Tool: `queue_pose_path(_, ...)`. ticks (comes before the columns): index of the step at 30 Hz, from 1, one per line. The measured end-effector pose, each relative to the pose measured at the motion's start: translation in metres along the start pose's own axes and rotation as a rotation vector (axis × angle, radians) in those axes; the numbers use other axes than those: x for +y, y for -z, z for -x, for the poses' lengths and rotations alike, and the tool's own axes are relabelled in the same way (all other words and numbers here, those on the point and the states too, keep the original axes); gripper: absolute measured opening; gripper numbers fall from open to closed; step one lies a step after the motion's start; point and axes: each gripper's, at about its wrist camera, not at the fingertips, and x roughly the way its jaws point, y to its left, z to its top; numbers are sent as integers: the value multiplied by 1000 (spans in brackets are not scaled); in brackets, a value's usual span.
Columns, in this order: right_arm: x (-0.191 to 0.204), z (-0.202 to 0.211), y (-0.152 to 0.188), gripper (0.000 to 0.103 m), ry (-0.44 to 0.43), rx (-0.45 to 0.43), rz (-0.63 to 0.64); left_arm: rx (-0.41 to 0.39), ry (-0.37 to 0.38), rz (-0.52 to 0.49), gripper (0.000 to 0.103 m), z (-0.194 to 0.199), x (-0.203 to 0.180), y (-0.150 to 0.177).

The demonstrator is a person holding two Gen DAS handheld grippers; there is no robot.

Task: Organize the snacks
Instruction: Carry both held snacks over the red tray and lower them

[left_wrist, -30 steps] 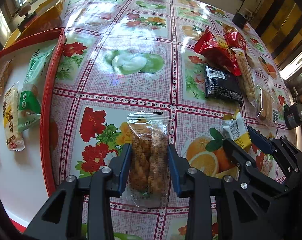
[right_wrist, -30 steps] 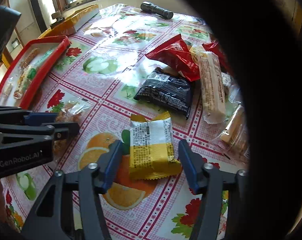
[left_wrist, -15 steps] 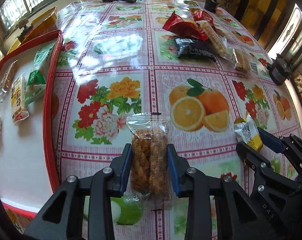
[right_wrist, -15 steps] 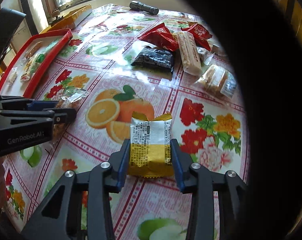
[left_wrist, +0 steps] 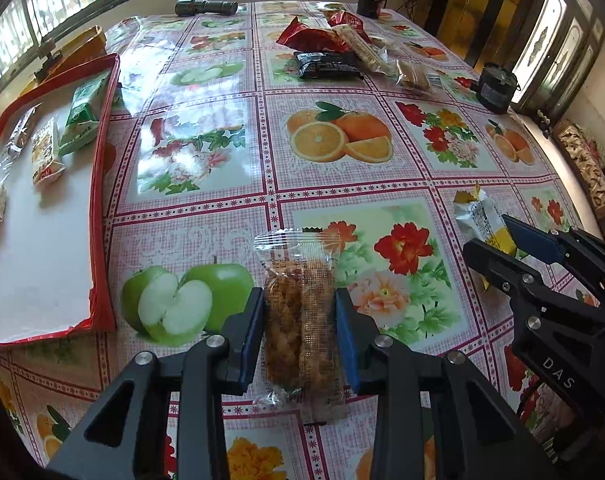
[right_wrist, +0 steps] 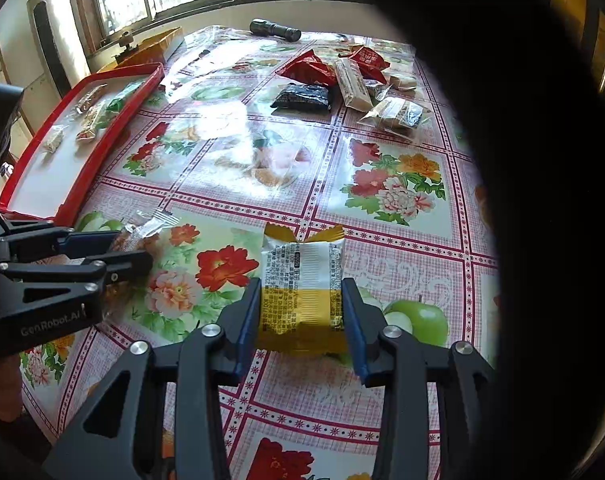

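both snacks carried nearer, flashlight (left_wrist: 206, 7) farther off

Left tongs (left_wrist: 299, 334) point steeply down, blue pads clamped on a clear packet (left_wrist: 298, 320). Right tongs (right_wrist: 301, 312), alongside, likewise tilted, grip a yellow packet (right_wrist: 302, 292).

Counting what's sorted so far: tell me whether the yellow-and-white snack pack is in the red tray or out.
Out. The yellow-and-white pack is clamped in the right gripper, apart from the red tray.
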Motion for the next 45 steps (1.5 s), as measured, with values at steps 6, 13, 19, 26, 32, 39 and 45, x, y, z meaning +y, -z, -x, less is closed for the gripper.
queue_pose_path(6,11,1,-1,41,-6,-5,9,-26,3,-4,34,8,4,9)
queue_pose_path(13,24,3,-6,41,-25,-16,21,-86,-13,-12,34,25,6,11)
queue_pose_path(19,39,5,-18,41,-45,-33,43,-120,-27,11,34,36,18,6)
queue_pose_path(26,70,8,-46,41,-80,-67,98,-169,-79,80,34,50,55,-6)
queue_pose_path(32,112,0,-79,41,-128,-91,158,-214,-166,158,34,66,106,-17)
queue_pose_path(39,174,-23,-113,41,-215,-95,207,-199,-290,247,34,66,175,-23)
queue_pose_path(45,218,-56,-122,41,-291,-37,223,-143,-343,297,34,53,218,-21)
